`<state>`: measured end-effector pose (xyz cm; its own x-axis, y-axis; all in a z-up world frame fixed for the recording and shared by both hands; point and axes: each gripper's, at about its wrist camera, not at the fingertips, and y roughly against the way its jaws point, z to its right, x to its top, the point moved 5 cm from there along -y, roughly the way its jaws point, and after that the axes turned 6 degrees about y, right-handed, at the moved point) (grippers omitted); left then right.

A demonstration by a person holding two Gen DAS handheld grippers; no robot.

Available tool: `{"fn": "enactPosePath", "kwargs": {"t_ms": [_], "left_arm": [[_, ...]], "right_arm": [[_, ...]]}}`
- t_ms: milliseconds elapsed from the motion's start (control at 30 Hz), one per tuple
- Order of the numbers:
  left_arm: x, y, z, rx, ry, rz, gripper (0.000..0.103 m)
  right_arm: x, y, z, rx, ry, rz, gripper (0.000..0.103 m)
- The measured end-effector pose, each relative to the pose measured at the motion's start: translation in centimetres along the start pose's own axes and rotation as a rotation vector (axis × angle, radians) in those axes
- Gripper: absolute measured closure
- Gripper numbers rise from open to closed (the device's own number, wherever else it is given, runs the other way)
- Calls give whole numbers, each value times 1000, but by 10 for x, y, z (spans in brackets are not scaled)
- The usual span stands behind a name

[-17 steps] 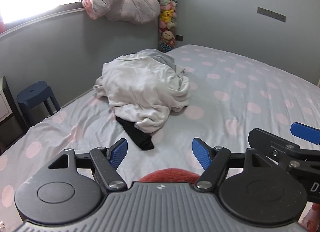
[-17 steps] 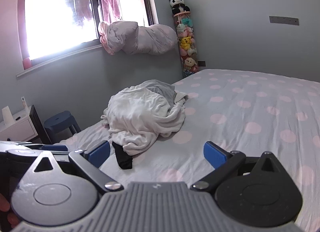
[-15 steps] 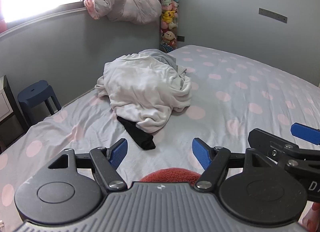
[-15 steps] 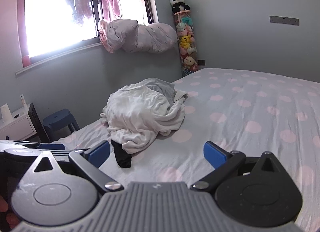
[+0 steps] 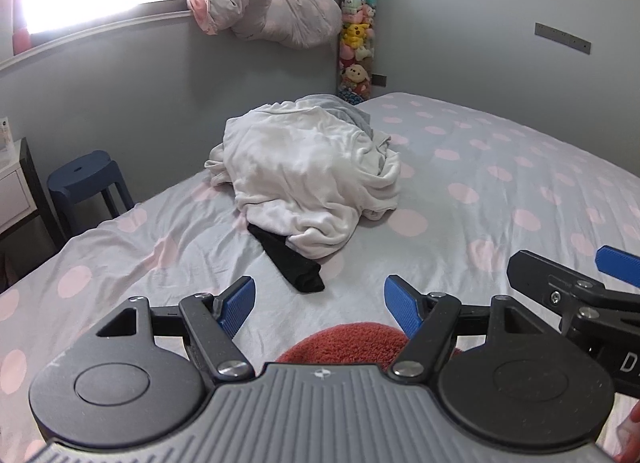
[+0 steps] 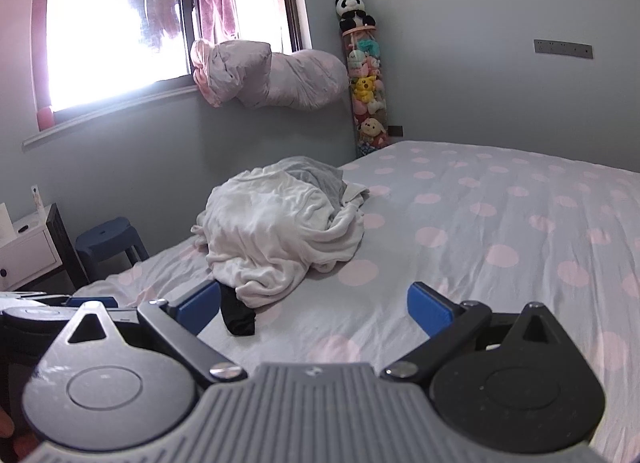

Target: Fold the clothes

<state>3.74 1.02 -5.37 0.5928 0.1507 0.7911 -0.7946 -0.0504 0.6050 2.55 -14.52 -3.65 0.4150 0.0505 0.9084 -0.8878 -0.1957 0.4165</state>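
Observation:
A crumpled pile of white and grey clothes (image 5: pixel 308 167) (image 6: pixel 280 227) lies on the bed, toward its left side. A black garment (image 5: pixel 292 259) (image 6: pixel 236 311) pokes out from under the pile's near edge. My left gripper (image 5: pixel 319 305) hangs open over the bed short of the pile, nothing between its blue pads. A red fuzzy cloth (image 5: pixel 348 345) shows just below its jaws. My right gripper (image 6: pixel 314 307) is open too, beside the left one and equally short of the pile. Its frame (image 5: pixel 568 287) appears at the right edge of the left wrist view.
The bed (image 5: pixel 500 183) (image 6: pixel 500 223) has a grey sheet with pink dots. A blue stool (image 5: pixel 86 179) (image 6: pixel 108 243) and a white cabinet (image 6: pixel 24 255) stand at its left. A bundled duvet (image 5: pixel 264 7) rests on the windowsill. A tube of plush toys (image 5: pixel 356 31) fills the corner.
Both grippers have drifted slightly toward the pile and to the left, so the clothes look a little nearer. Their jaws stay wide, and the clothes have not moved.

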Motion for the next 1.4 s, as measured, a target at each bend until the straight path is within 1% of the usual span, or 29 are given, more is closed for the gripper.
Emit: {"fn": "enactPosePath", "kwargs": {"t_ms": [100,367,467,667,833,1000,1100,1133,1400], "left_arm": [[-3,-2,0,5,1,-8,33],[-9,-5,4,-1,-15,-17,33],[-10,-6,3,1,-14,-25,33],[-12,-10,0,-1,3,-42,33],[-14,-10,-1,9,6,-39,32],[-15,-9,-2,13,14,-36,31],[-16,-8,0,21,-9,-27,31],[-16,-7,1,25,-22,-22,31],[-14,-10,1,15,-31,-28,31]], "right_arm": [[0,-2,0,-9,22,-12,2],[-6,-6,6,-47,-22,-29,3],[-8,-8,5,-54,-6,-32,3],[-9,-9,3,-54,11,-32,4],[-10,-9,3,-53,13,-34,4],[-12,-10,3,-49,-6,-40,7],[-15,-12,2,-47,-16,-44,11],[-16,-12,2,-53,-15,-43,12],[-23,-16,5,-34,-69,-60,12]]}}
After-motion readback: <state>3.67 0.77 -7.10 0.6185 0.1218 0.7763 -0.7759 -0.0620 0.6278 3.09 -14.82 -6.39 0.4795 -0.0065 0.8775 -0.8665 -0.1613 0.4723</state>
